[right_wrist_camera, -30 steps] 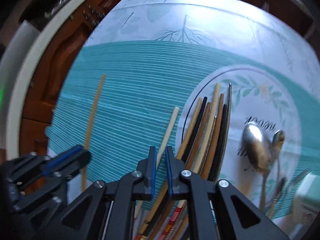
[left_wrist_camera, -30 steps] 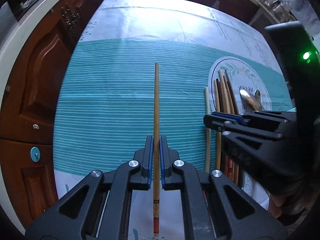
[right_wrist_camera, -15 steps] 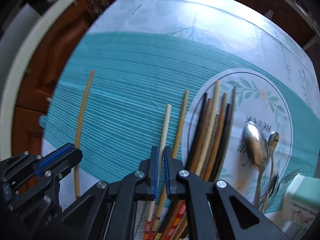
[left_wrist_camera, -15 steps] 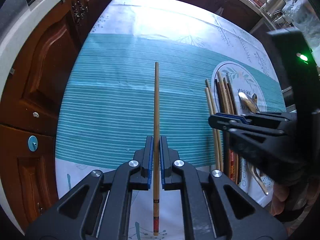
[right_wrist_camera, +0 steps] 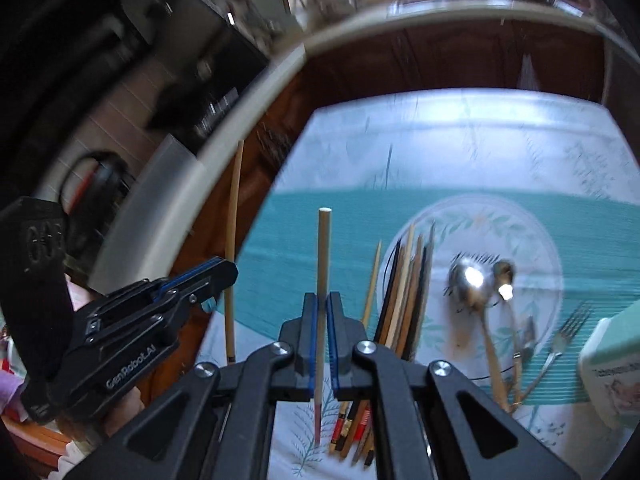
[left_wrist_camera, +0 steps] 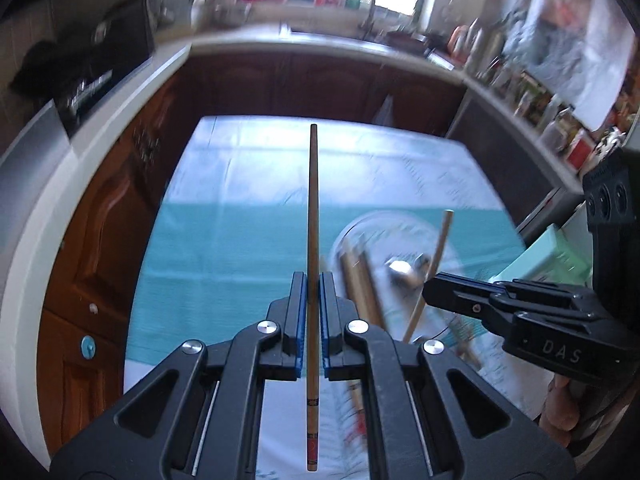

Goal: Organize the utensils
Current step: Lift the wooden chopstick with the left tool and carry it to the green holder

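My left gripper [left_wrist_camera: 313, 280] is shut on a brown chopstick [left_wrist_camera: 312, 208] with a red-banded end, held in the air above the teal striped tablecloth [left_wrist_camera: 224, 248]. My right gripper [right_wrist_camera: 323, 300] is shut on a pale chopstick [right_wrist_camera: 323, 256], also lifted. Several more chopsticks [right_wrist_camera: 408, 292] lie in a bundle on the left side of a round leaf-patterned plate [right_wrist_camera: 532, 240]. Two spoons [right_wrist_camera: 472, 280] and a fork [right_wrist_camera: 568, 328] lie to their right. In the right wrist view the left gripper [right_wrist_camera: 228, 270] shows at the left with its chopstick [right_wrist_camera: 234, 220].
A pale green box [right_wrist_camera: 612, 368] stands at the right edge of the table. Dark wooden cabinets [left_wrist_camera: 96, 240] under a white counter [left_wrist_camera: 280, 40] wrap around the table's left and far sides. The counter holds blurred bottles and jars.
Both grippers have risen off the table, each carrying its chopstick. The views have tilted up, so the counter and window now show.
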